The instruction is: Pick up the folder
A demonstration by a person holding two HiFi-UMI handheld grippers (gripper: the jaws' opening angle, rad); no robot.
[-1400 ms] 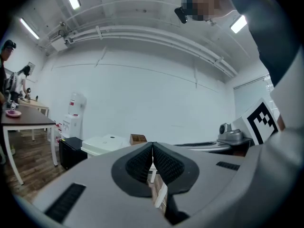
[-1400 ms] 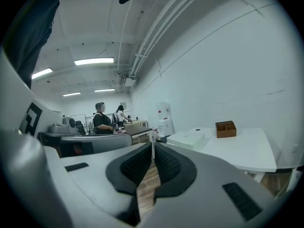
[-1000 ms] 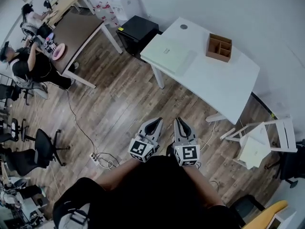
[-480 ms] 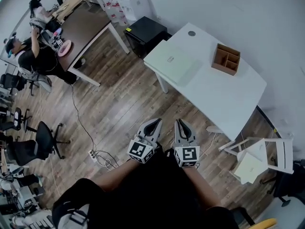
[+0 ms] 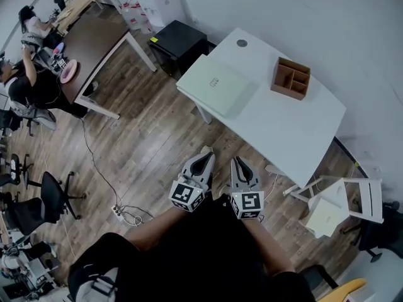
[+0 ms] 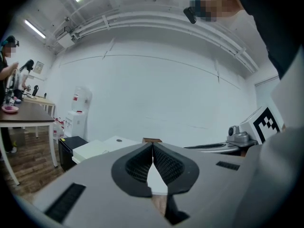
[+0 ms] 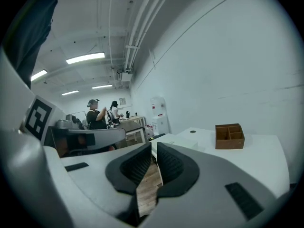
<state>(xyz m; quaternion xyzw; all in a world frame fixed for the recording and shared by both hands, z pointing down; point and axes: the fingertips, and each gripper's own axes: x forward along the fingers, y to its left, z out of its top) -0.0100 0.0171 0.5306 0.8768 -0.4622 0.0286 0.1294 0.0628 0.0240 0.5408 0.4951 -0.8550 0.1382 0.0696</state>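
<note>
A pale green folder (image 5: 217,84) lies flat at the near left end of the white table (image 5: 296,128); it also shows in the left gripper view as the folder (image 6: 92,149) and in the right gripper view as the folder (image 7: 183,142). My left gripper (image 5: 205,158) and right gripper (image 5: 238,162) hang side by side over the wooden floor, well short of the table. Both are shut with nothing between the jaws. In the gripper views the left gripper (image 6: 152,146) and right gripper (image 7: 153,148) point toward the table.
A brown wooden organiser box (image 5: 290,78) stands on the table's far side. A black cabinet (image 5: 179,43) sits left of the table, a white chair (image 5: 343,201) at right. A dark desk (image 5: 94,46) with seated people (image 5: 31,83) is far left; a power strip and cables (image 5: 123,214) lie on the floor.
Both grippers stayed shut and side by side as I moved across the floor; the table and folder have shifted slightly left in the head view.
</note>
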